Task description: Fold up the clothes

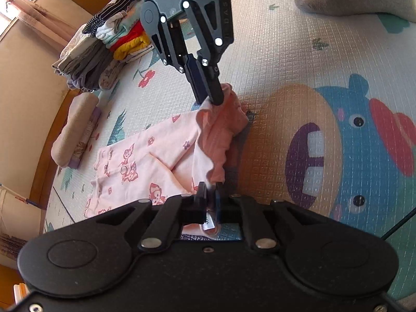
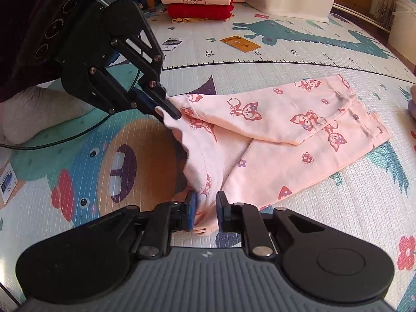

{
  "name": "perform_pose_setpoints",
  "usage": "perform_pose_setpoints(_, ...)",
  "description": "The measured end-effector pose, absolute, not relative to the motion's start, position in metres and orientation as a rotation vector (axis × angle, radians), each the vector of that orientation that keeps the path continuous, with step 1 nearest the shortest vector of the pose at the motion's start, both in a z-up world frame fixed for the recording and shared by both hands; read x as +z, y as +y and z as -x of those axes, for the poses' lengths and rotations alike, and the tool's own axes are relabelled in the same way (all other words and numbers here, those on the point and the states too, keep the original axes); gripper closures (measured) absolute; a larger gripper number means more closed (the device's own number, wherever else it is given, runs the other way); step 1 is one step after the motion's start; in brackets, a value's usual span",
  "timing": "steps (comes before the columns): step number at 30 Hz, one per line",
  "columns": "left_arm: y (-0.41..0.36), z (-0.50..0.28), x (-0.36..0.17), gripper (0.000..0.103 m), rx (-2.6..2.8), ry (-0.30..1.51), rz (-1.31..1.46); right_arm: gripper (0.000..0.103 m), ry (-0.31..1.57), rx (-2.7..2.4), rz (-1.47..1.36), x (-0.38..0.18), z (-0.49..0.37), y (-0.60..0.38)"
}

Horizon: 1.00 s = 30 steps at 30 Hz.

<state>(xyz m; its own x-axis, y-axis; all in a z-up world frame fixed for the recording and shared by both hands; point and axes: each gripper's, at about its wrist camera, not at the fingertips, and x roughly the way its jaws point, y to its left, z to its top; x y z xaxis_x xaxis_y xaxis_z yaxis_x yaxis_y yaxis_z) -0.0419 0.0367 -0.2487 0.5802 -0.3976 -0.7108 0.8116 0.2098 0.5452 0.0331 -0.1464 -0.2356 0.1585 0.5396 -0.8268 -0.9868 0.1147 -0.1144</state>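
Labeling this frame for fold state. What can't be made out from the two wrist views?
- Left wrist view: how much pink trousers fabric the left gripper pinches; its own fingers cover the waistband there.
- Right wrist view: waistband corner inside the right gripper, bunched between the fingers.
- Left wrist view: clothes pile, items partly behind the right gripper, count unclear.
- Right wrist view: card print too small.

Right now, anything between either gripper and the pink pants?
Nothing visible. Both grippers are already on the pink pants: the left gripper is shut on the waistband edge, and the right gripper has fabric between its fingers with a gap showing.
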Motion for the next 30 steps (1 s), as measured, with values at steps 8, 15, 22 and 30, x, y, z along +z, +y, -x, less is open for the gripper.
perform_pose_setpoints(8, 0.040, 0.017, -0.219, 0.098, -0.863, 0.549, -0.842, 0.055, 0.509, 1.264, 1.063, -0.250, 0.008, -0.141)
perform_pose_setpoints(15, 0.040, 0.012, -0.216, 0.098, -0.872, 0.581, -0.809, 0.084, 0.415, 1.263, 1.162, -0.256, 0.019, -0.140)
perform_pose_setpoints(22, 0.049, 0.030, -0.235, 0.053, -0.923, 0.623, -0.892, 0.097, 0.547, 1.284, 0.921, -0.232, -0.011, -0.143)
perform_pose_setpoints(30, 0.058, 0.044, -0.260, 0.047, -0.922, 0.537, -1.062, 0.097, 0.733, 1.226, 0.636, -0.213, -0.066, -0.150)
